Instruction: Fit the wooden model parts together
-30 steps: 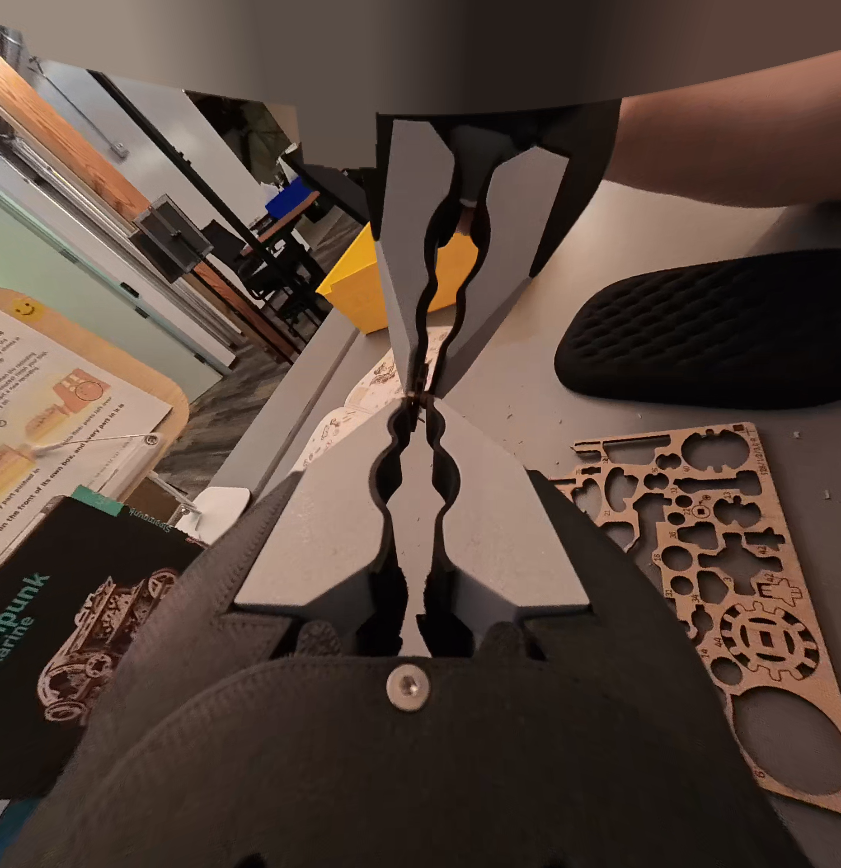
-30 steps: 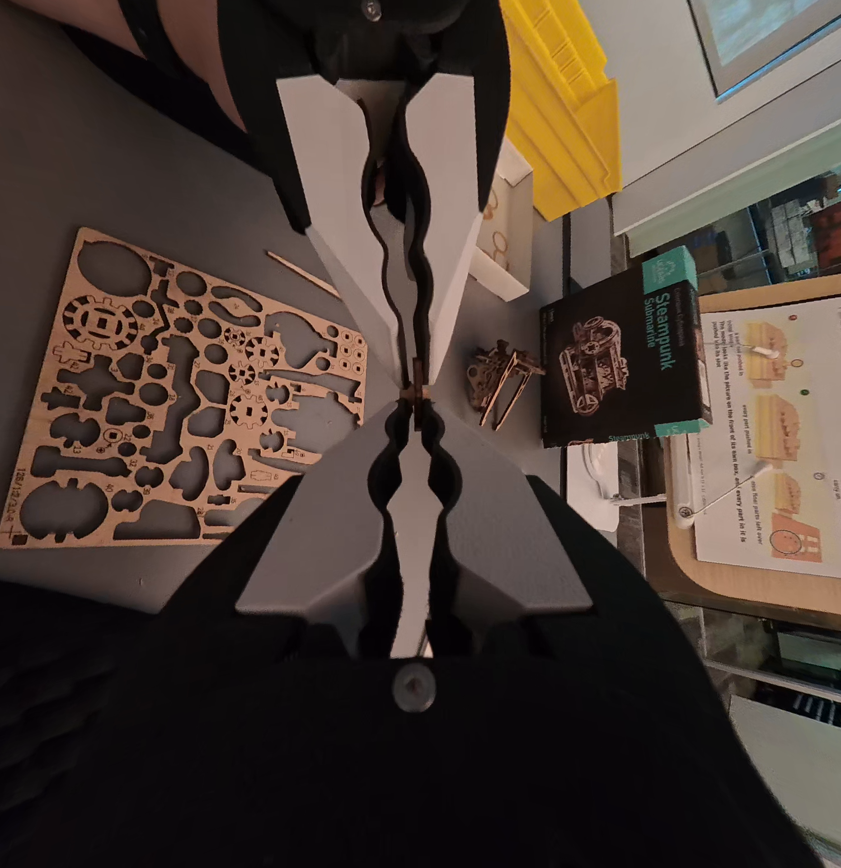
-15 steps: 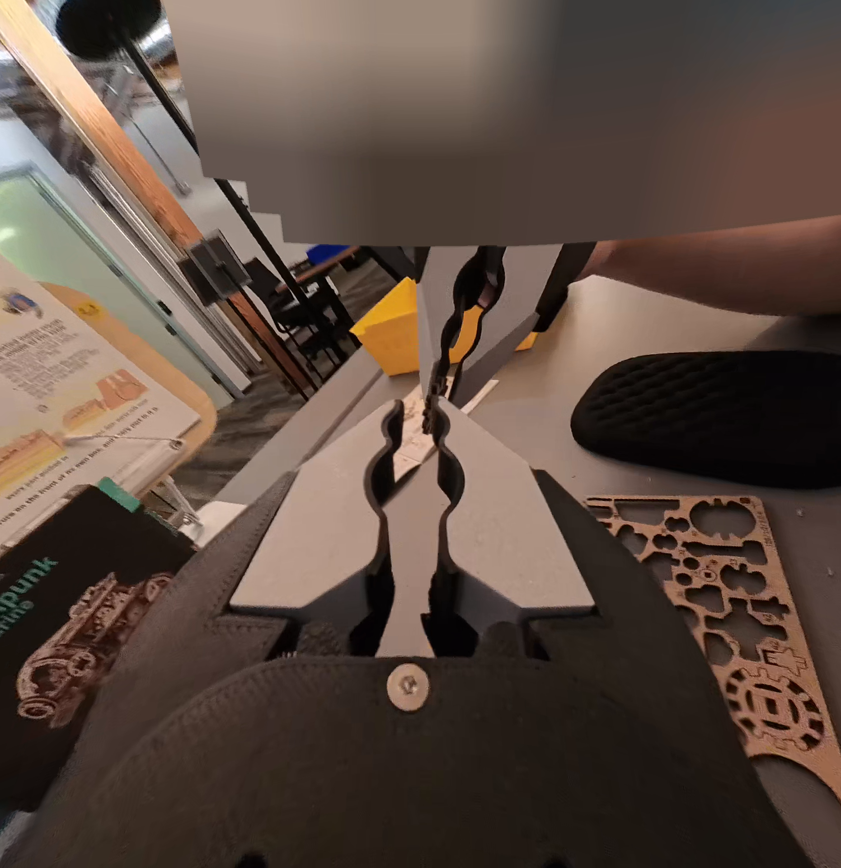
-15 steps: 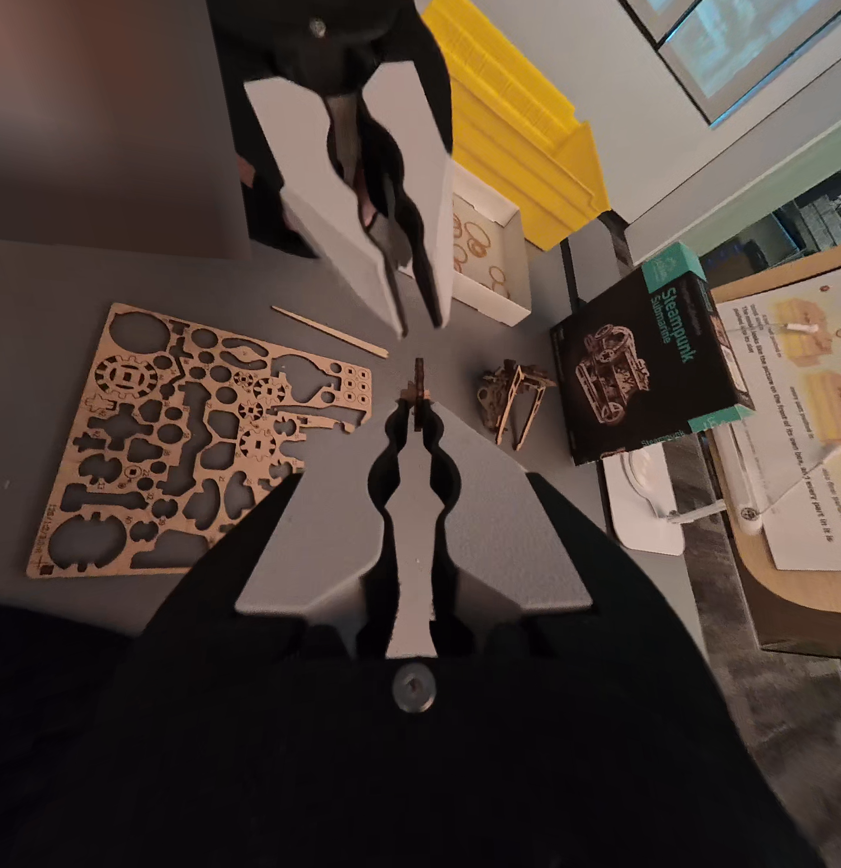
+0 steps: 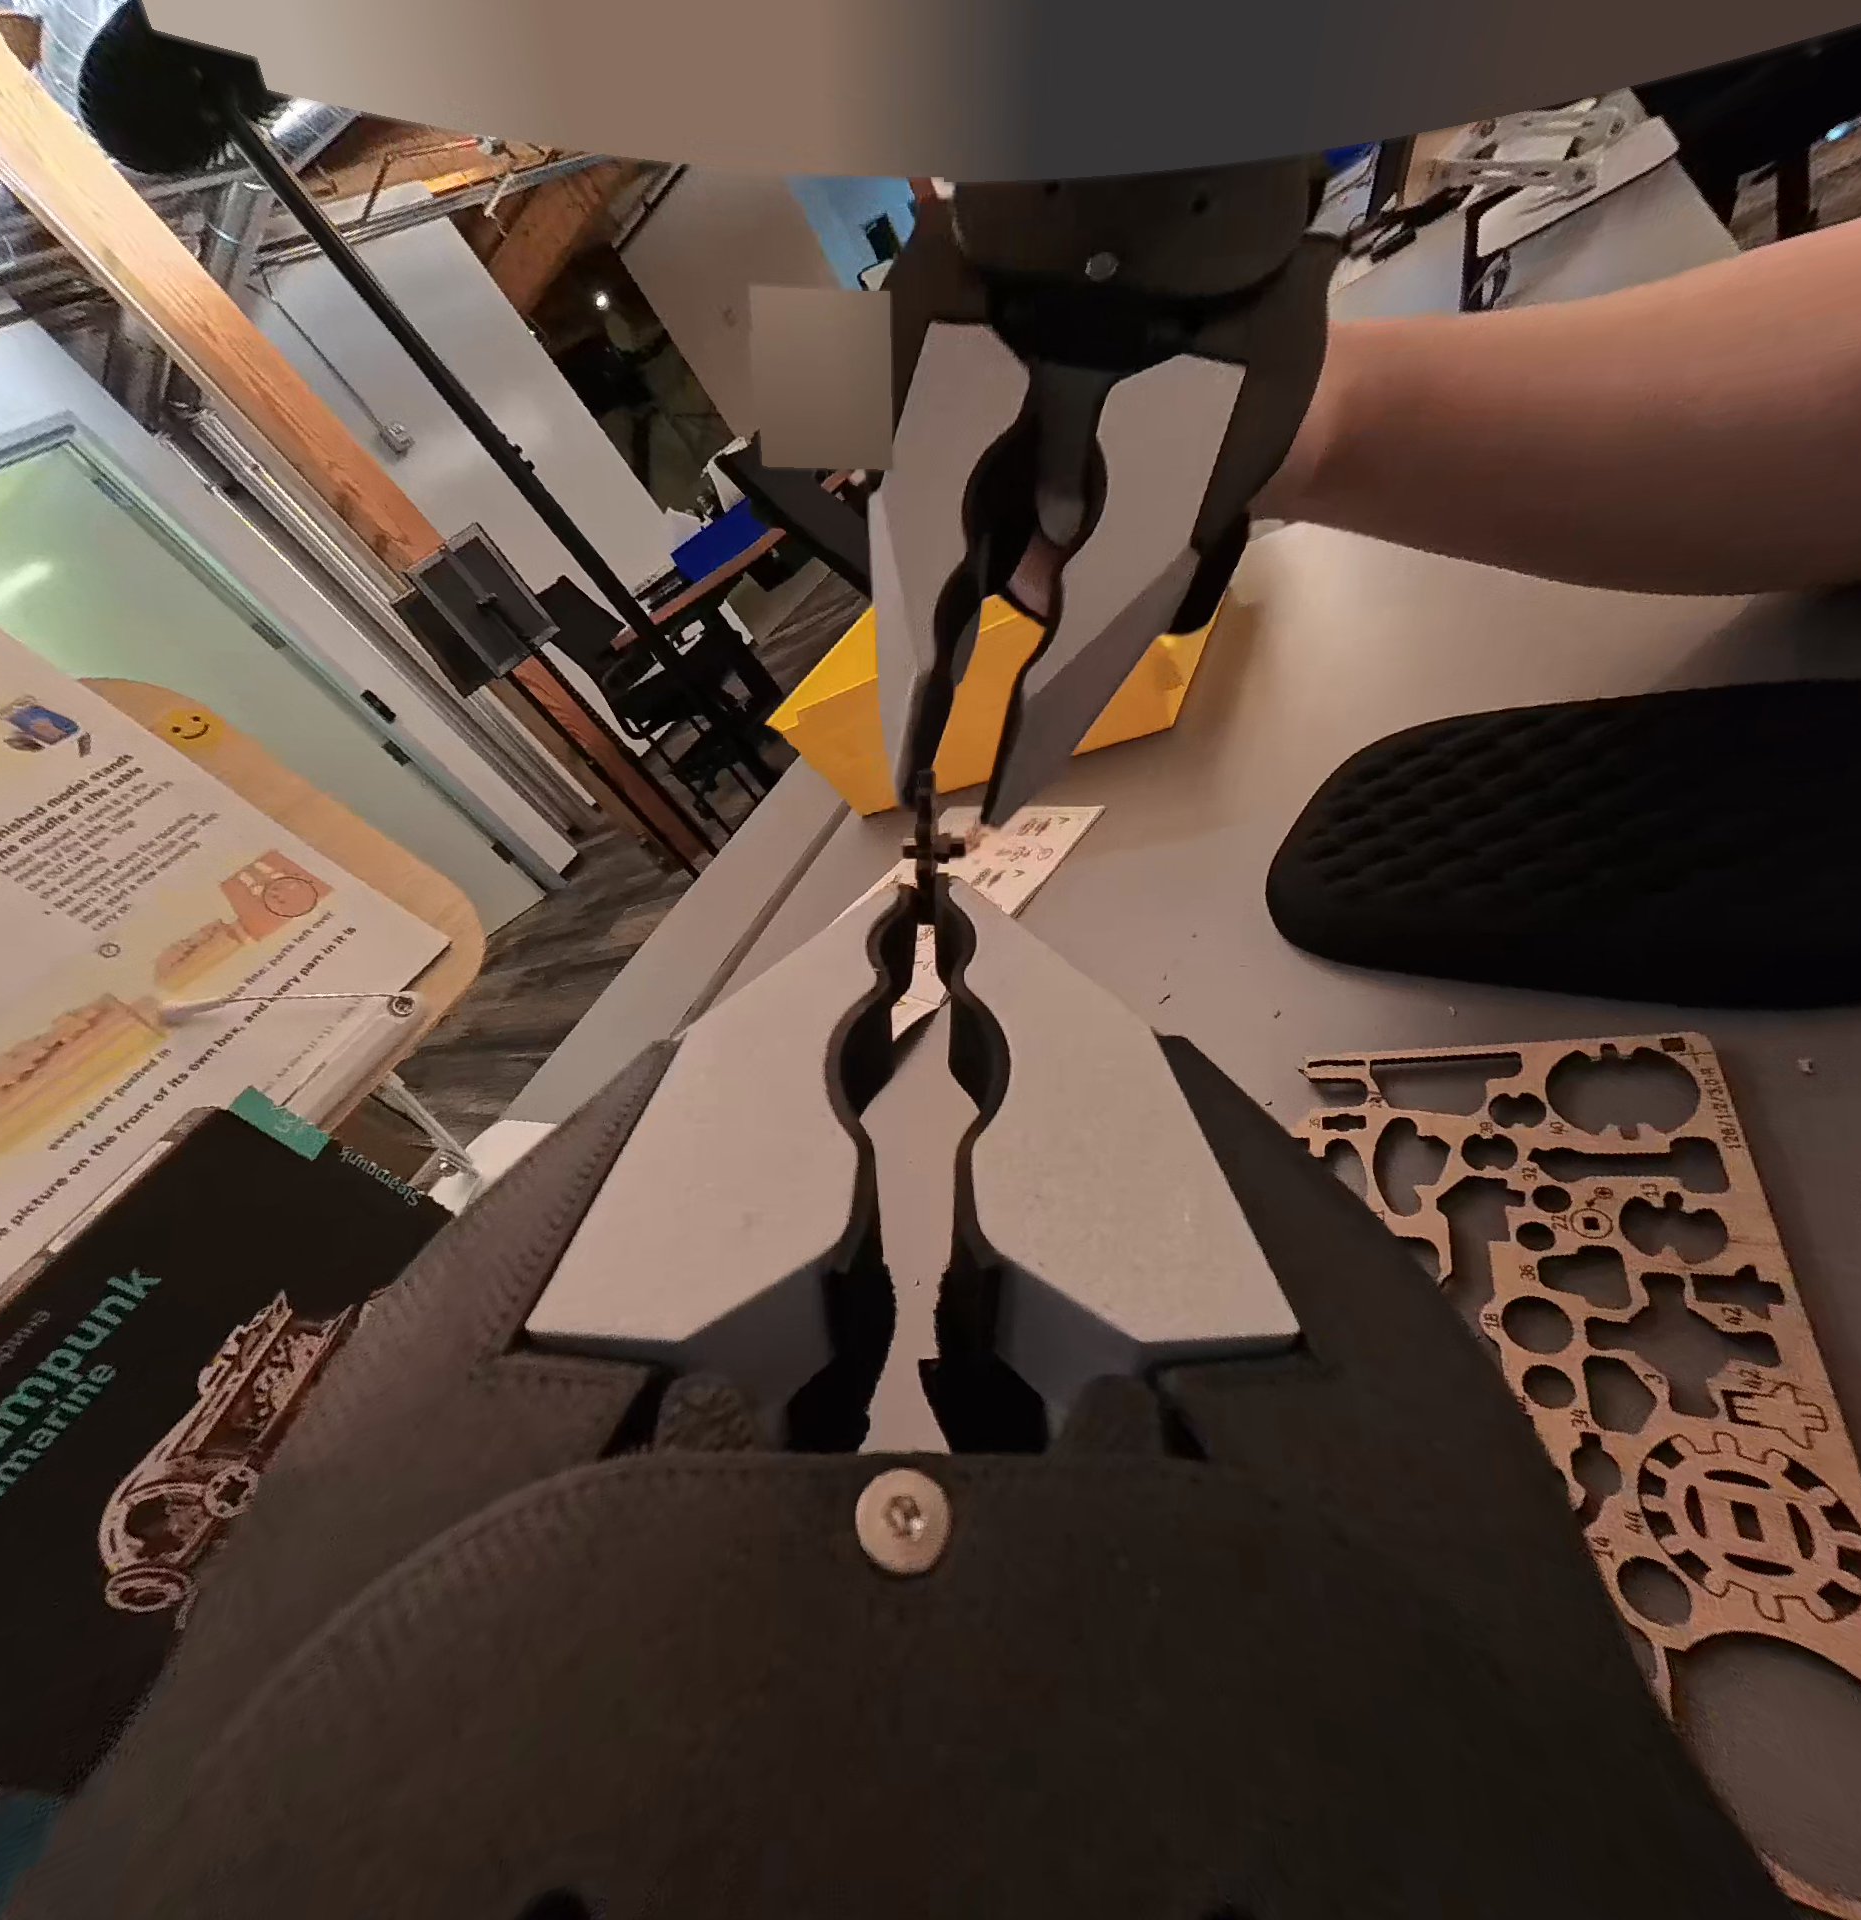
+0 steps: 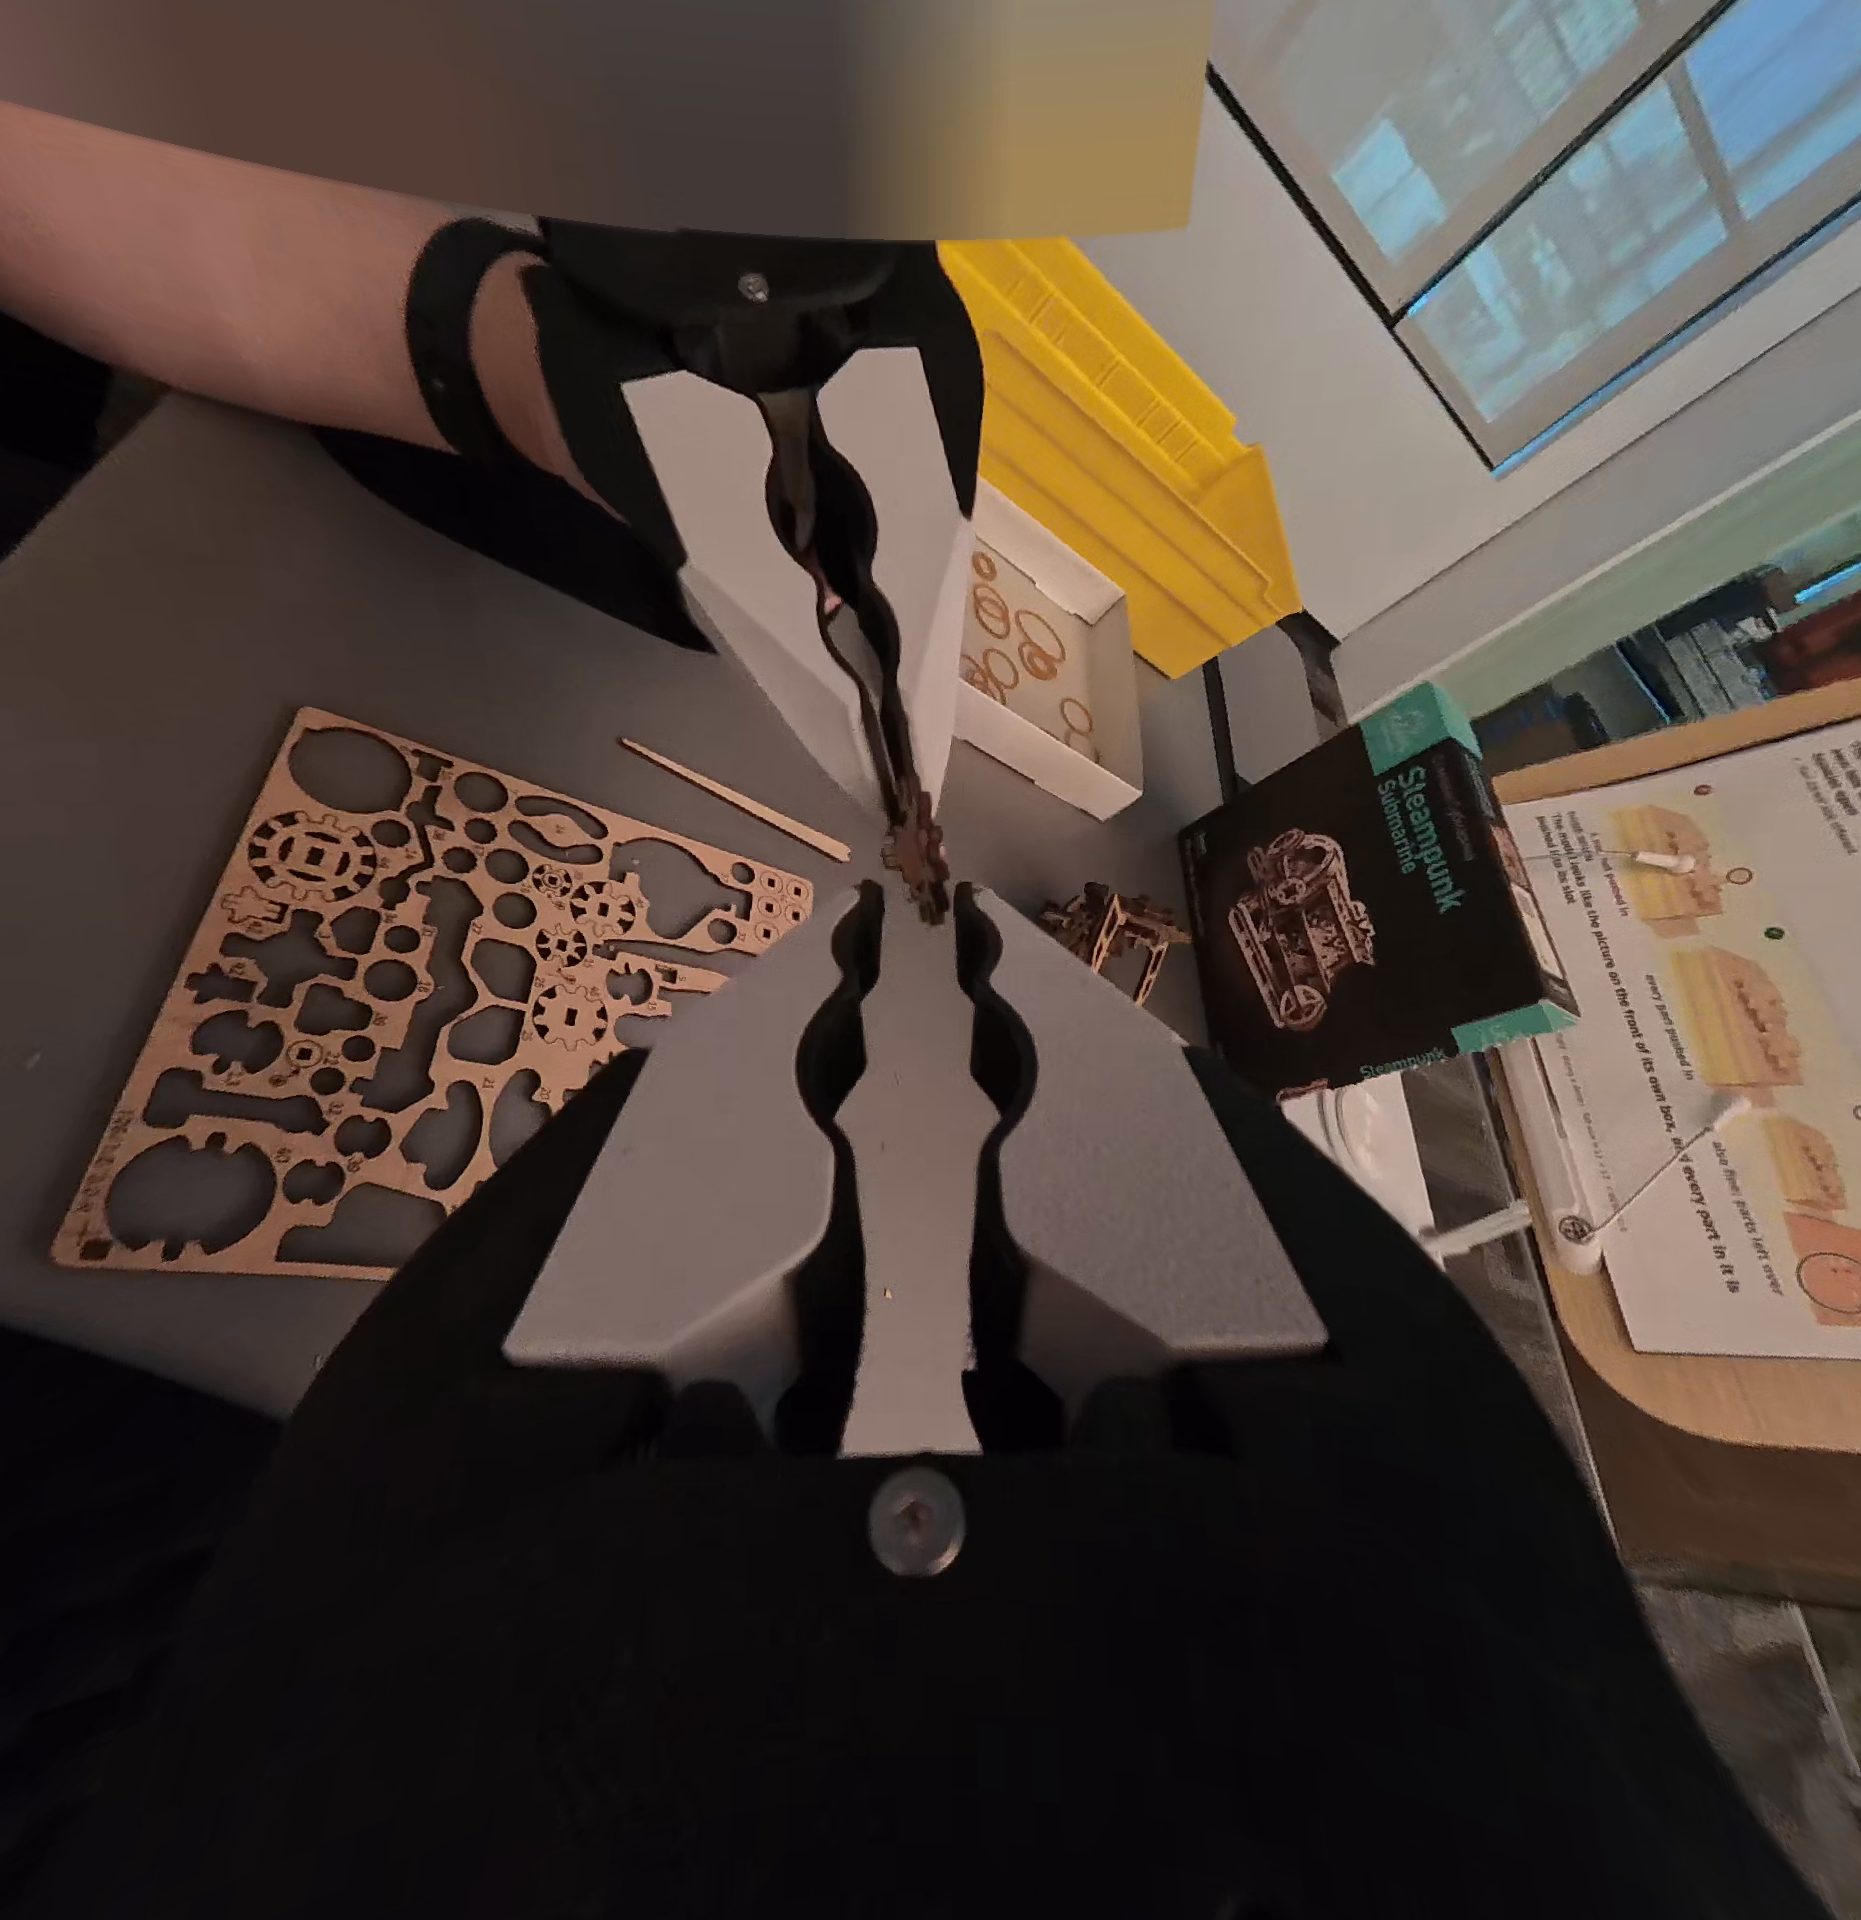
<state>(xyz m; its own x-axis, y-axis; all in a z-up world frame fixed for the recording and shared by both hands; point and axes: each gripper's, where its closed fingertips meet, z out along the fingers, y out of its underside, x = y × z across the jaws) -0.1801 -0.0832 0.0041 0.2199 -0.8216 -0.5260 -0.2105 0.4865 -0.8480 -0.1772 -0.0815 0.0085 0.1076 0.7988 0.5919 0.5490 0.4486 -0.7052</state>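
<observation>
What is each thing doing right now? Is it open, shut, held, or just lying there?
left gripper: shut on the small wooden part.
right gripper: open, tips on either side of that part.
wooden parts sheet: flat on the table, mostly punched out, a few gears still in.
white tray: open, rings inside.
partly built model: resting on the table, untouched.
wooden stick: lying flat.

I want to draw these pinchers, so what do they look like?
Both match: the left gripper and right gripper each have two grey wedge-shaped fingers with wavy black inner edges, on a black ribbed body with one silver screw. No sleeves show; black straps wrap the left wrist.
</observation>
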